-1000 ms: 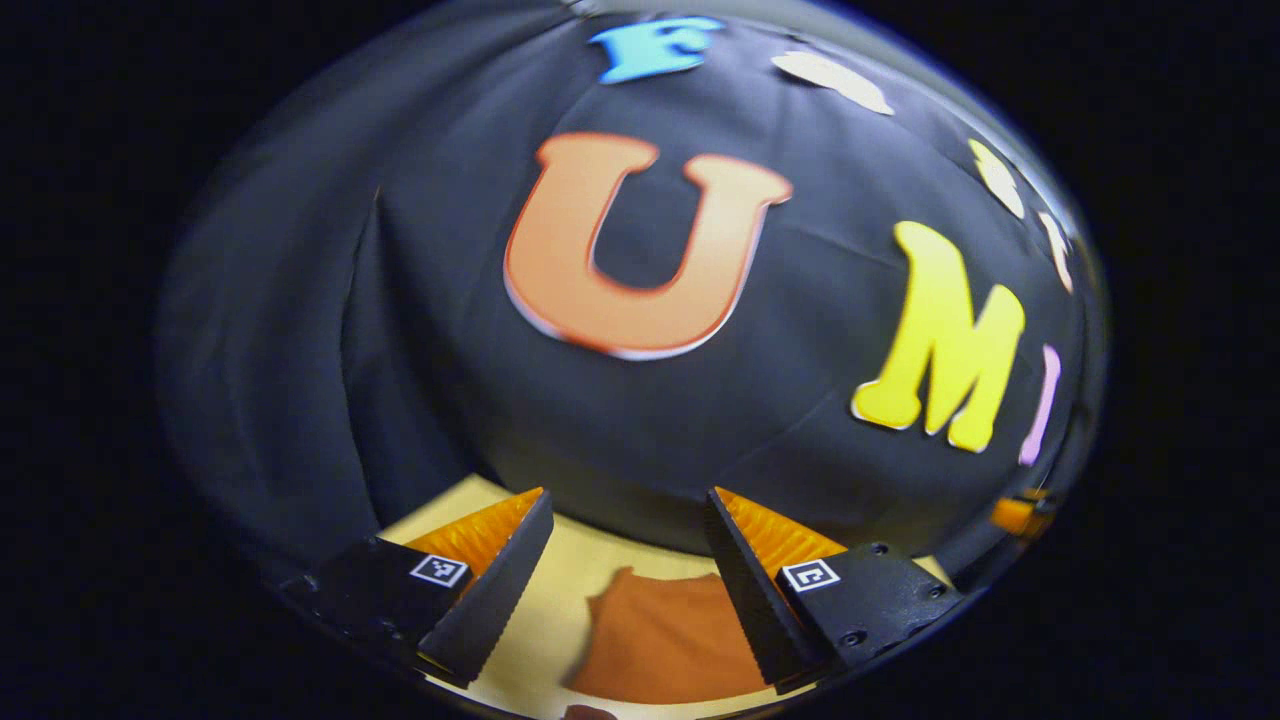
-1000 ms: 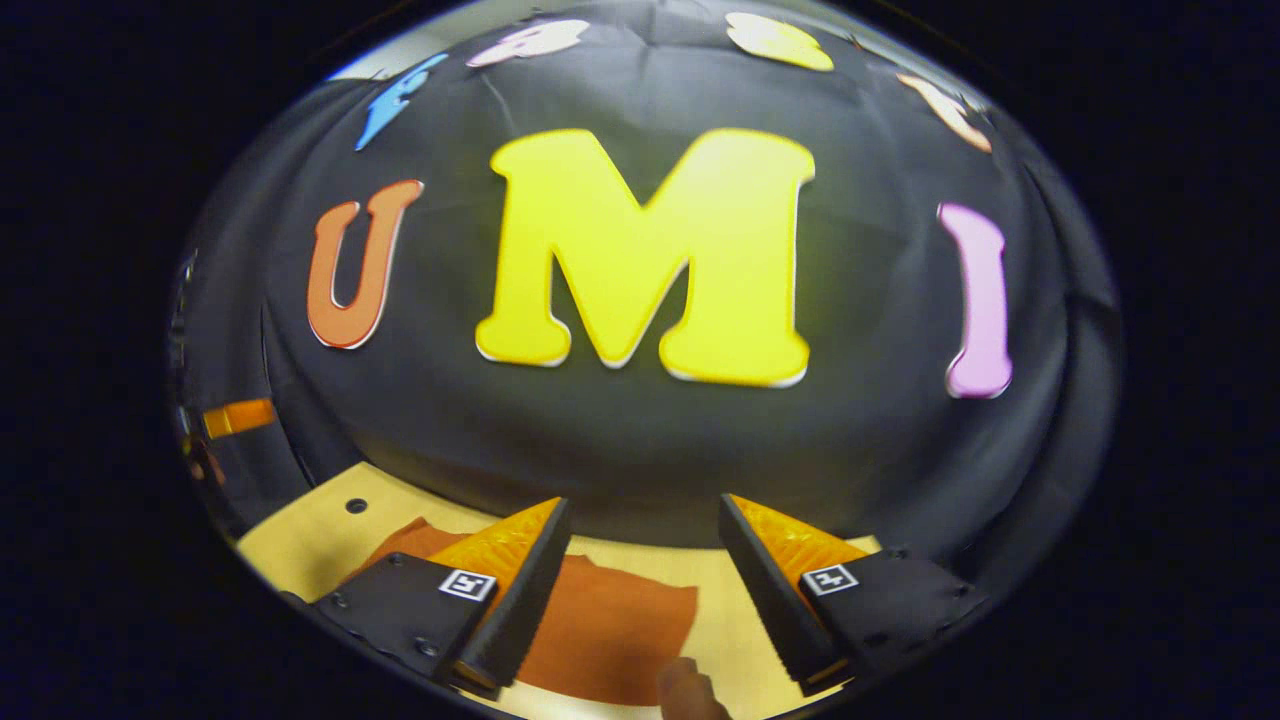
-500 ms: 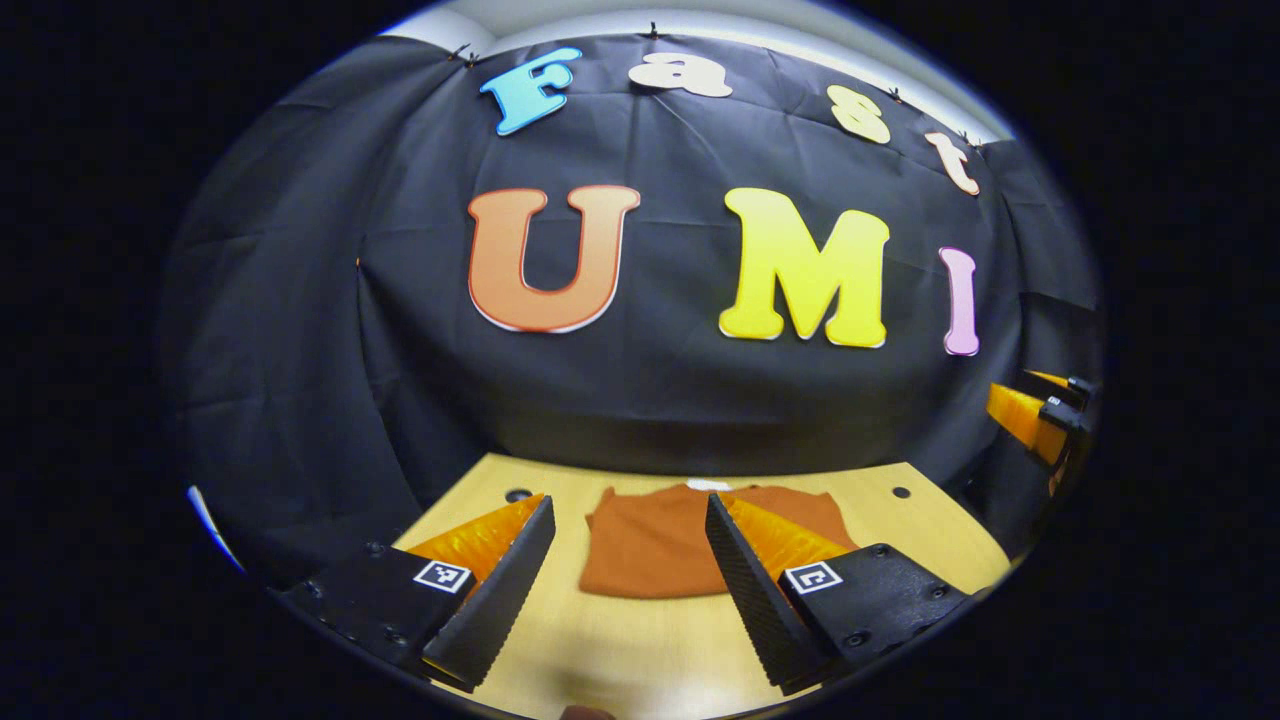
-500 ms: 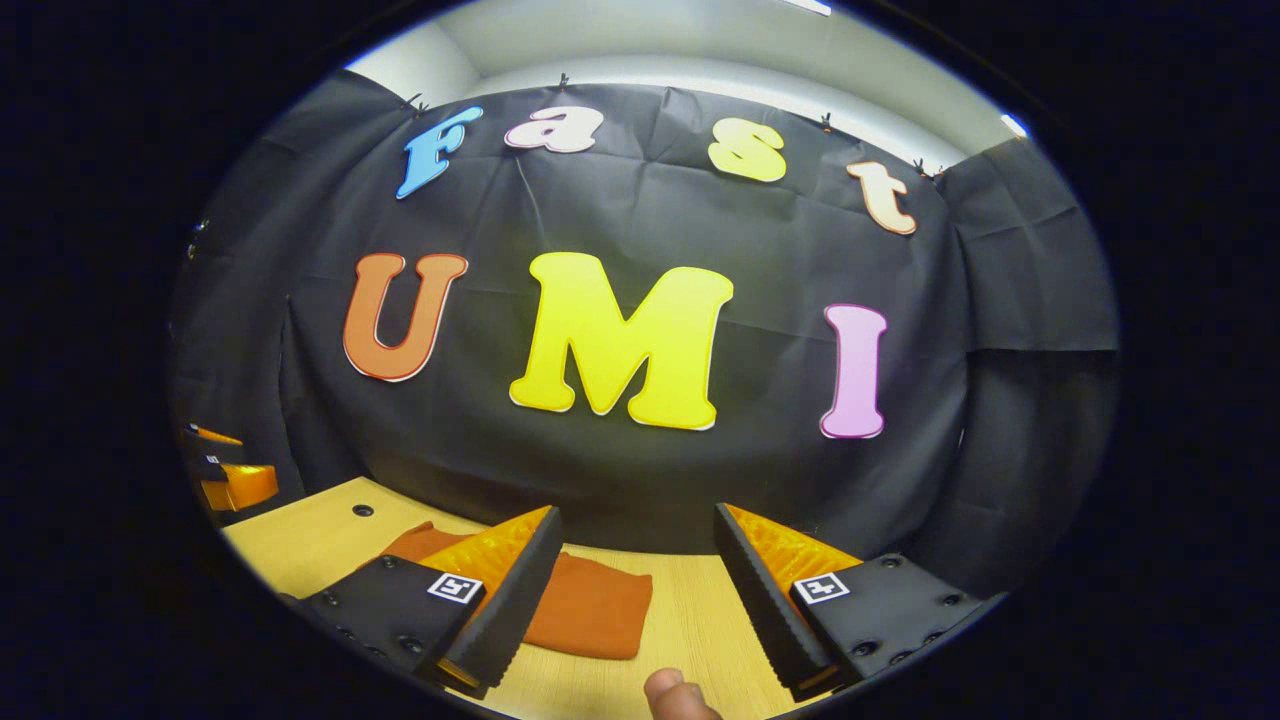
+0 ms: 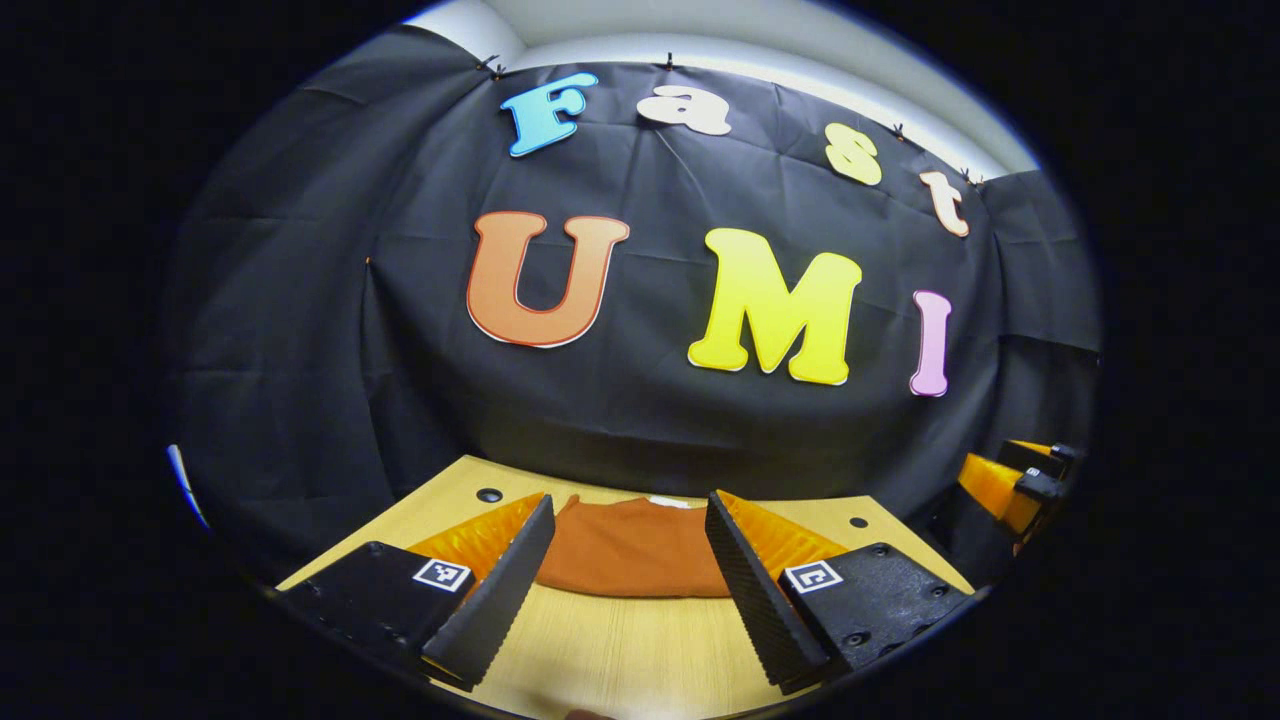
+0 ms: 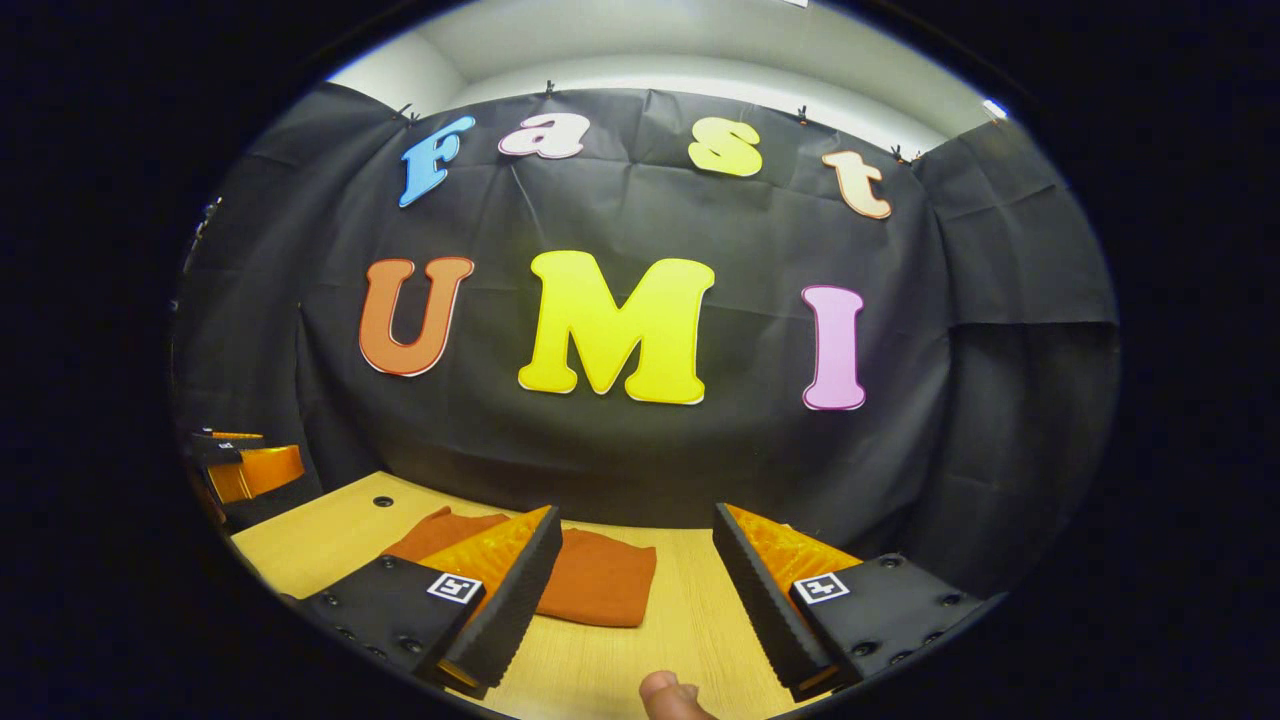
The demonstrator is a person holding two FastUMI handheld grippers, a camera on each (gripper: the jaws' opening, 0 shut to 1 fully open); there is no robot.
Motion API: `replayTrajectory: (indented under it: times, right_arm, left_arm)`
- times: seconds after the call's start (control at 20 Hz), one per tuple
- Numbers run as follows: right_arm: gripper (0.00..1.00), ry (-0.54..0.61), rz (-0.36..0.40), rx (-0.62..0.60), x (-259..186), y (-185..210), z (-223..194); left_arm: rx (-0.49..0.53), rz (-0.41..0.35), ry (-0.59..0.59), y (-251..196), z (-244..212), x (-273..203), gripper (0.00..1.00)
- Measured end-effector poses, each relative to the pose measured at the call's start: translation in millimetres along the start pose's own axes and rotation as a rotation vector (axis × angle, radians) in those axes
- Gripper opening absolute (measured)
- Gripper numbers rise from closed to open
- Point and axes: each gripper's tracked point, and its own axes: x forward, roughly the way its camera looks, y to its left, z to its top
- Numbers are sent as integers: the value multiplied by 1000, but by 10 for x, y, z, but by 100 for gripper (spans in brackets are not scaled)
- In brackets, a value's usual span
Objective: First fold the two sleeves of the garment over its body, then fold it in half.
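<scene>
In the left gripper view, the left gripper [image 5: 628, 560] is held level above the near part of the wooden table [image 5: 640, 650], pointing straight toward the black cloth wall [image 5: 300, 330] at the back. Its two fingers [image 5: 490, 590] stand wide apart with nothing between them and touch nothing. The orange garment [image 5: 630, 548] lies flat on the table ahead of the fingers, seen in the gap between them, close to the far edge of the table (its near hem runs as one straight folded line). It sits well apart from the fingertips. At the far right edge of this view the right gripper [image 5: 1010, 480] shows, off to the side of the table and raised above it.

In the right gripper view, the left gripper [image 6: 245, 465] appears at the far left edge, beside the table's [image 6: 680, 640] left corner. The garment [image 6: 600, 590] lies ahead and to the left of the right gripper [image 6: 635, 570], partly hidden behind that gripper's left finger [image 6: 500, 600] and not touching it. The right gripper is likewise held level and faces the wall [image 6: 1000, 400]; its fingers are spread wide and empty. A fingertip [image 6: 665, 695] of the hand that holds it shows at the bottom edge.
</scene>
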Motion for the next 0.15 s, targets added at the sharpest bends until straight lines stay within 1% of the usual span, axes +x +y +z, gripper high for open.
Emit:
replayTrajectory:
  times: [0.05, 0.15]
  right_arm:
    - [96, -8, 9, -4, -18, 28, 21]
    - [99, -16, 25, -6, -29, 68, 4]
  left_arm:
    - [13, 11, 8, 40, -16, -16, 98]
    - [51, 41, 41, 150, -108, -53, 98]
